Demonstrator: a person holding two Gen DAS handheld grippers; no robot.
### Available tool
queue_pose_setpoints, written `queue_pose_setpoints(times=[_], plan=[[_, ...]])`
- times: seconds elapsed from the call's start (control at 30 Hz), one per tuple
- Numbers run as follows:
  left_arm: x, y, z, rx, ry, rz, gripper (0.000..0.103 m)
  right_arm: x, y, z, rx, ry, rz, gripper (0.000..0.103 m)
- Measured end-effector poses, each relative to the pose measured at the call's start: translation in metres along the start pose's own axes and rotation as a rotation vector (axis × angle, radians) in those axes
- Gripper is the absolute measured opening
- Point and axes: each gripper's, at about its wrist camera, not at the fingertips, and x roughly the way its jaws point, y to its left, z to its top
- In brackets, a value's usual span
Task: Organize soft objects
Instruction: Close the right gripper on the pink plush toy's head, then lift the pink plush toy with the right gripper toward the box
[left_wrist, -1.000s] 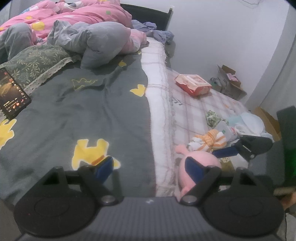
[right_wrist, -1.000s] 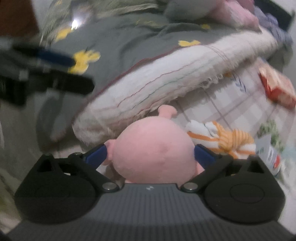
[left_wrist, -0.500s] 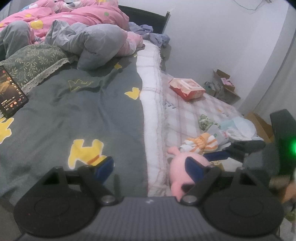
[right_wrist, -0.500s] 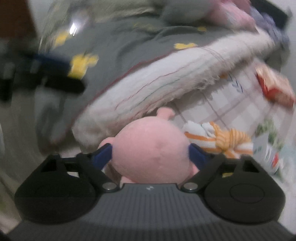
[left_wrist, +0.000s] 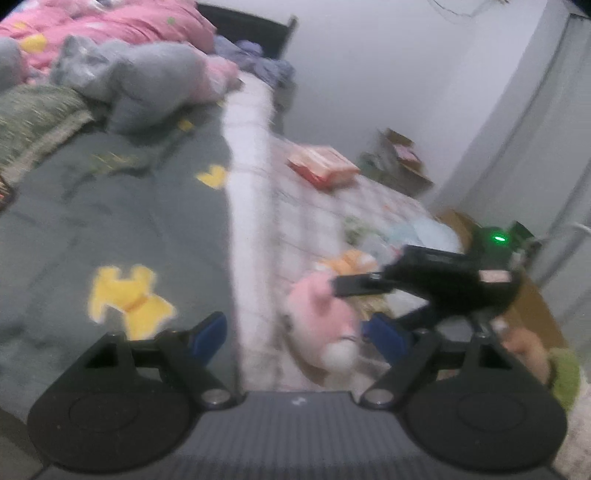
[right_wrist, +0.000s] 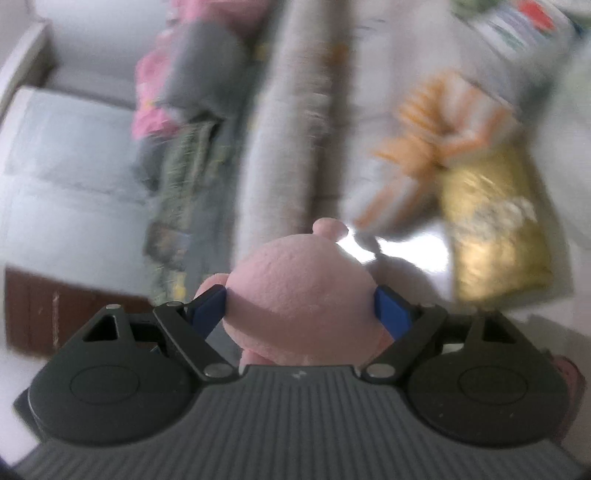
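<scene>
A round pink plush toy (right_wrist: 299, 288) sits between the blue pads of my right gripper (right_wrist: 299, 312), and both pads press into its sides, so the gripper is shut on it. In the left wrist view the same pink plush (left_wrist: 321, 321) hangs at the bed's right side, with the right gripper (left_wrist: 354, 306) clamped across it. My left gripper (left_wrist: 295, 332) hovers over the bed edge, open, with nothing between its fingers. An orange and white striped soft toy (right_wrist: 424, 147) lies just beyond the plush on the checked sheet (left_wrist: 306, 214). Both views are blurred.
A grey blanket with yellow shapes (left_wrist: 110, 221) covers the bed's left side, and its white folded edge (left_wrist: 247, 184) runs down the middle. Grey and pink bedding (left_wrist: 155, 81) is piled at the head. A red pack (left_wrist: 321, 168), a gold packet (right_wrist: 495, 221) and cardboard boxes (left_wrist: 402, 155) lie to the right.
The right gripper's pads have closed in onto the pink plush. It has rolled strongly and shifted with the plush. The left view has tilted a little.
</scene>
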Motion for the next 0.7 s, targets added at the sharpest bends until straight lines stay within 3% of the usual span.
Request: queue_pose_setpoints(times=[0.23,0.5,0.7], plan=[[0.017,-0.023,-0.004,0.071,0.055,-0.082,0.086,-0.017,-0.002,-0.011,0.021,-0.037,-0.071,0.089],[0.042,-0.058,-0.007,0.175,0.099,-0.118,0.086,-0.044,-0.005,-0.025,0.007,-0.066,-0.146,0.089],[0.064,-0.083,-0.015,0.221,0.149,-0.165,0.085,-0.077,-0.032,-0.034,0.068,-0.104,-0.133,0.089]])
